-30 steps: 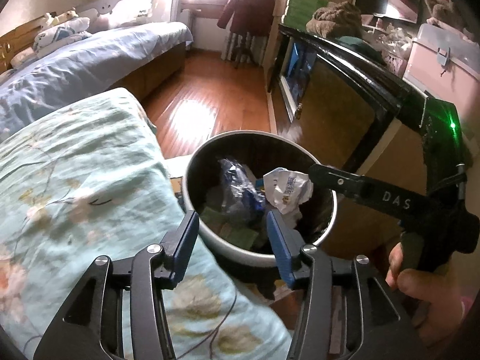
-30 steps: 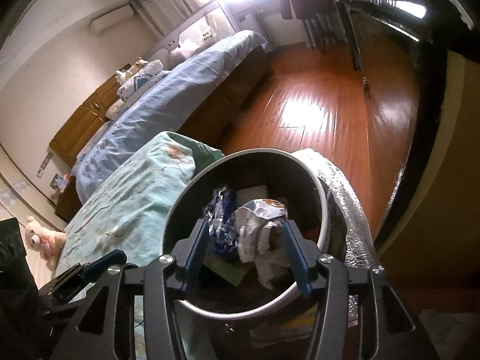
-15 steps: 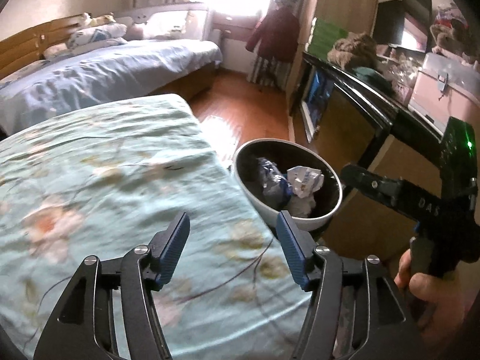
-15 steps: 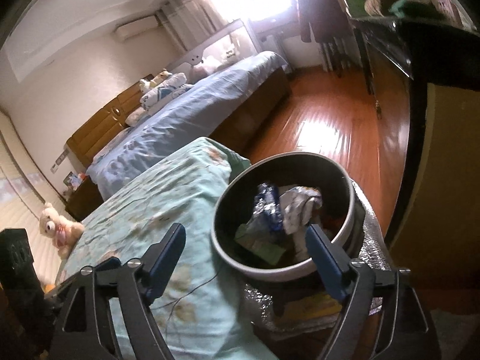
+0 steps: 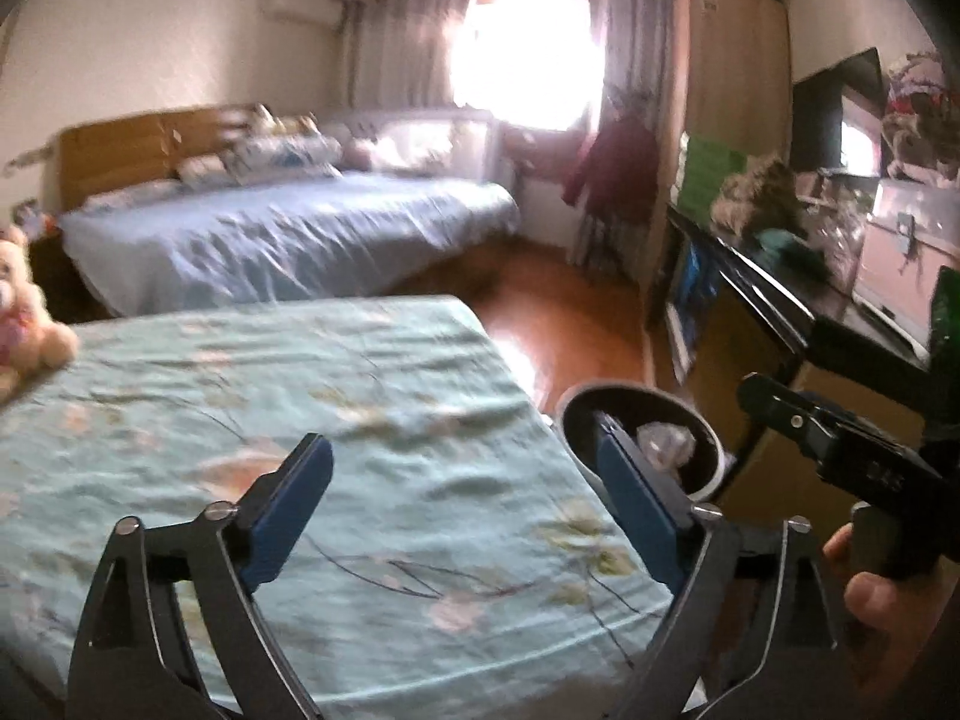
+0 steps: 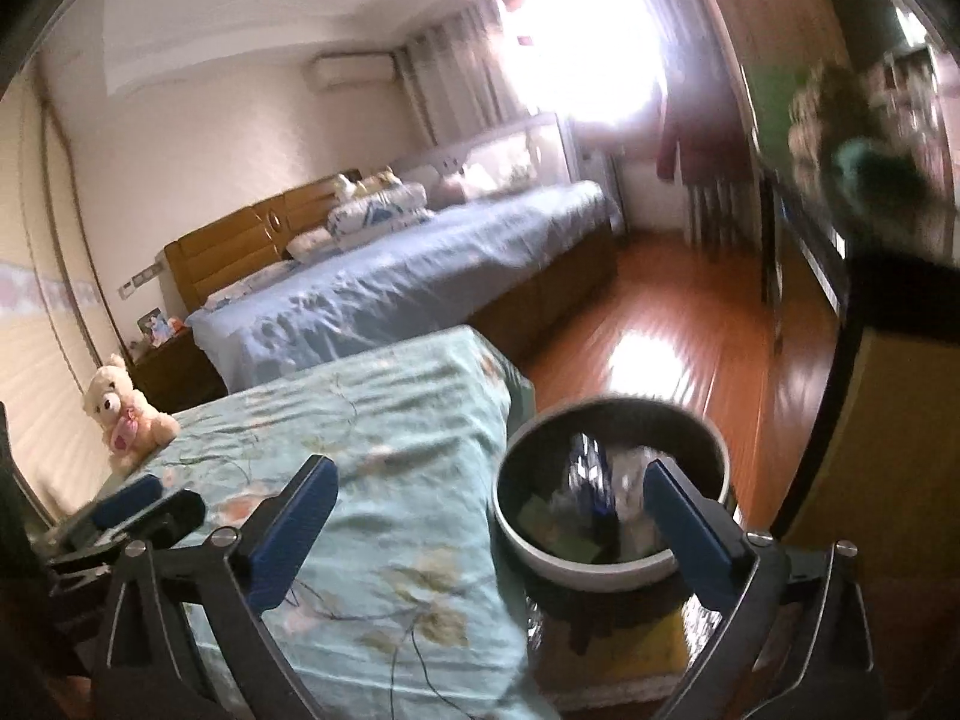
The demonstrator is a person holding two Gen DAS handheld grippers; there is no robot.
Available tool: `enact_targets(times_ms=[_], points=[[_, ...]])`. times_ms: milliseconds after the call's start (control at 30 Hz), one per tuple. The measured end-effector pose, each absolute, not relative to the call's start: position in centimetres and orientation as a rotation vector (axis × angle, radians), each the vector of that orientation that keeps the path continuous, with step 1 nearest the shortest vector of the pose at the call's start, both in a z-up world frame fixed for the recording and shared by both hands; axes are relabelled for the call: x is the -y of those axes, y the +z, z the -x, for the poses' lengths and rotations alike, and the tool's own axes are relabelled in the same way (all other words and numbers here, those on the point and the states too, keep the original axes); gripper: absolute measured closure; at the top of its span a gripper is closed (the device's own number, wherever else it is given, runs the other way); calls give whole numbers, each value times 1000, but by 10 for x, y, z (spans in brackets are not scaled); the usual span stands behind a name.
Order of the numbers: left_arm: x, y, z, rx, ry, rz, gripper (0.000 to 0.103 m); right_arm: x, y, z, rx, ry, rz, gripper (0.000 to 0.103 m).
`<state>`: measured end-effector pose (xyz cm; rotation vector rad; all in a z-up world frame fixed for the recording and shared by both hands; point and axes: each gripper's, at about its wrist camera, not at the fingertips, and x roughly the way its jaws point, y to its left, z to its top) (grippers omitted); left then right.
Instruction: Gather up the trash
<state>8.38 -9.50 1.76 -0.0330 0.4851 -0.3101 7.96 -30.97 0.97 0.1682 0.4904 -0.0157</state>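
A round bin (image 6: 612, 561) with a white rim stands on the floor at the corner of the teal floral bed (image 6: 384, 438). It holds crumpled white paper (image 6: 630, 474), a blue wrapper (image 6: 585, 468) and green scraps. The bin also shows in the left wrist view (image 5: 705, 474). My left gripper (image 5: 462, 504) is open and empty above the bed. My right gripper (image 6: 489, 516) is open and empty, raised above the bin's near rim. The right gripper also shows at the right of the left wrist view (image 5: 840, 450).
A teddy bear (image 6: 126, 414) sits at the far left edge of the teal bed. A second bed with blue sheets (image 6: 408, 288) lies beyond. A dark cabinet with a television (image 5: 780, 312) lines the right wall. Wooden floor (image 6: 660, 348) runs between.
Both grippers have pulled up and back from the bin and their jaws have opened wider. The crumpled paper stays in the bin. The views now take in the teal bed.
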Motion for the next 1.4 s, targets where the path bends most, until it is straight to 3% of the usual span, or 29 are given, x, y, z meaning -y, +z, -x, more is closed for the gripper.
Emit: enact_targets(times_ms=[67,267,1400], points=[[89,22,-79,-435,-248,21,0,303,14,-79,-459,-27,-131,0],[82,21,-77,-376,-136,-39,0,294,9,-86,-420,-20,-107,0],[73,13,-88,-397,-87,-42,0,288,0,-98,-438,17,-104,0]])
